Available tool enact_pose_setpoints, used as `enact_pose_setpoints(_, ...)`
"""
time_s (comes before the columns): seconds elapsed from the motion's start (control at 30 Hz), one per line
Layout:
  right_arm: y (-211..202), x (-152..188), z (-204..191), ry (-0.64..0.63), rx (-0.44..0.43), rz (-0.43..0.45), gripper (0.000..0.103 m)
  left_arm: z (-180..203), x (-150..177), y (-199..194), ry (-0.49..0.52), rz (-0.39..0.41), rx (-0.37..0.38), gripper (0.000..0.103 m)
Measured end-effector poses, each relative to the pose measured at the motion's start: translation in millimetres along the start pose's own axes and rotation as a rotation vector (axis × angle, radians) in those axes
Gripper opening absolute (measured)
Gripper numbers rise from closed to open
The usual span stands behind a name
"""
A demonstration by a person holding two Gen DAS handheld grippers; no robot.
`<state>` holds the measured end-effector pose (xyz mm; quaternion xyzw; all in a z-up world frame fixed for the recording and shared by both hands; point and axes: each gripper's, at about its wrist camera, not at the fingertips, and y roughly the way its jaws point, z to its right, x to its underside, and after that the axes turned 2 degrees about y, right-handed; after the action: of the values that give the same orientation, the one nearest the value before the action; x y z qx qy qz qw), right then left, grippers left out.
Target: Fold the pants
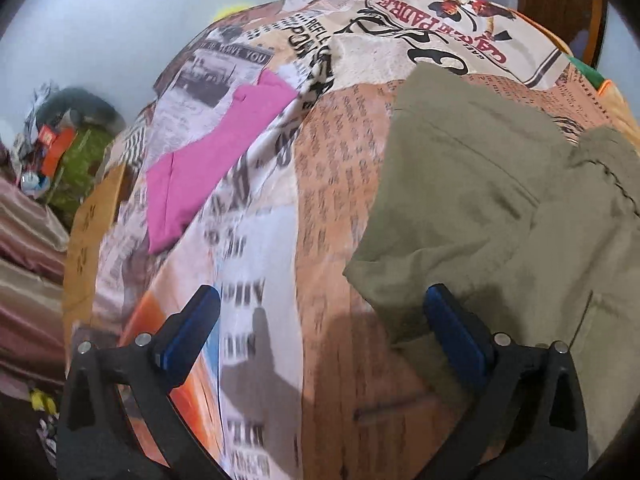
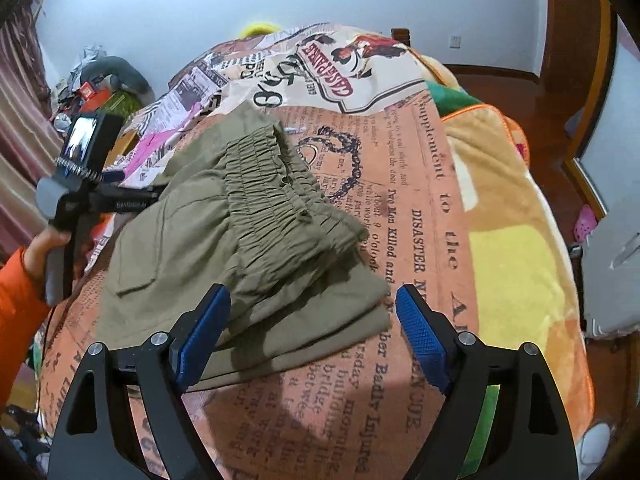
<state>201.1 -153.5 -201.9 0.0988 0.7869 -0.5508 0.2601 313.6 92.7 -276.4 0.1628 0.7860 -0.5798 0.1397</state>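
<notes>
Both claws hang released, left gripper just left of the folded olive pants, right gripper over their near edge.

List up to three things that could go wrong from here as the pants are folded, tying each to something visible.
1. The pants lie in loose, uneven layers; the waistband could slide off the stack.
2. Both grippers, left and right, are open and hold nothing; a pinch might catch only the top layer.
3. The bedspread is soft cloth and could get pinched too.
</notes>
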Motion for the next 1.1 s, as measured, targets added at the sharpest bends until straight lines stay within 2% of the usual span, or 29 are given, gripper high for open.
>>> enact_pose_setpoints(0.33, -15, 8, -1, -0.007, 0.021, 0.021, 0.081, -14, 61, -38, -0.139, -0.017, 0.111, 0.103)
enact_pose_setpoints(0.53, -17, 17, -3, -0.014, 0.029, 0.012, 0.081, -13, 93, -57, -0.236, -0.044, 0.224, 0.103)
enact_pose_setpoints(0.73, -12, 24, -3, -0.014, 0.015, 0.025, 0.081, -19, 101, -71, -0.252, -0.046, 0.242, 0.103)
enact_pose_setpoints(0.9, -4, 23, -4, -0.008, -0.020, 0.019, 0.061, -30, 93, -79, -0.254, -0.005, 0.220, 0.103)
enact_pose_setpoints(0.93, -2, 22, -4, -0.007, -0.030, 0.016, 0.059, -30, 92, -77, -0.242, -0.003, 0.205, 0.101)
enact_pose_setpoints(1.0, 4, 22, -6, -0.010, -0.038, -0.004, 0.048, -30, 93, -68, -0.223, -0.024, 0.179, 0.091)
enact_pose_setpoints(1.1, 12, 24, -7, -0.021, -0.032, -0.030, 0.044, -37, 102, -59, -0.249, -0.026, 0.211, 0.092)
